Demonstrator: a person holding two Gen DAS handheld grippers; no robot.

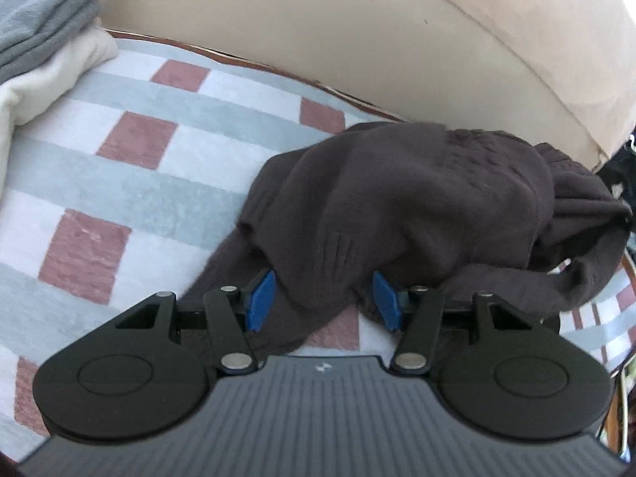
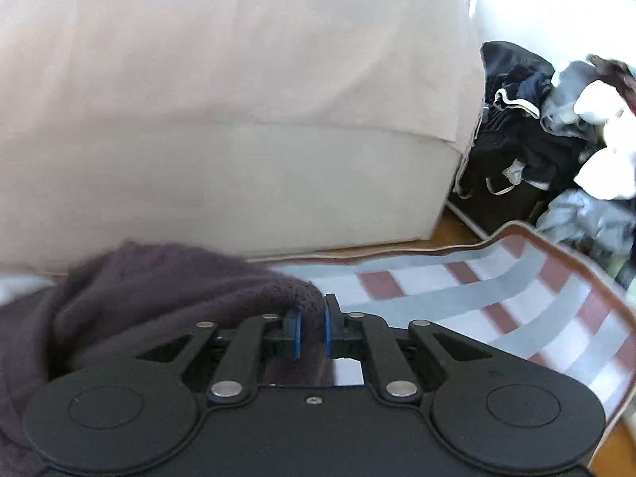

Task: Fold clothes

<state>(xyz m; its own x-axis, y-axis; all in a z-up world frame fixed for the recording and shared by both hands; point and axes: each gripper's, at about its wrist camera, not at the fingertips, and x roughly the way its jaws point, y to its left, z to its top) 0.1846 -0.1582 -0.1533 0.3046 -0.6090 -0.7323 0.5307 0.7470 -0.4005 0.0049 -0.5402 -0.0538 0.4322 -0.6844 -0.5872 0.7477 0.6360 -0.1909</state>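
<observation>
One dark sweater (image 1: 397,206), crumpled on checked rug (image 1: 119,183).
Right hand-held gripper (image 2: 311,328) clenched on its edge; left hand-held gripper (image 1: 324,298) released, straddling a fold; long axis unclear.

Left wrist view: mounted on the left gripper (image 1: 324,298), looking forward and downward along the fingers, close over the dark brown sweater (image 1: 417,206) on the checked rug (image 1: 131,183). Right wrist view: mounted on the right gripper (image 2: 312,330), angled less steeply, facing the beige bed (image 2: 222,119) and clothes pile (image 2: 556,127). Shared by both: sweater, rug, bed side.
</observation>
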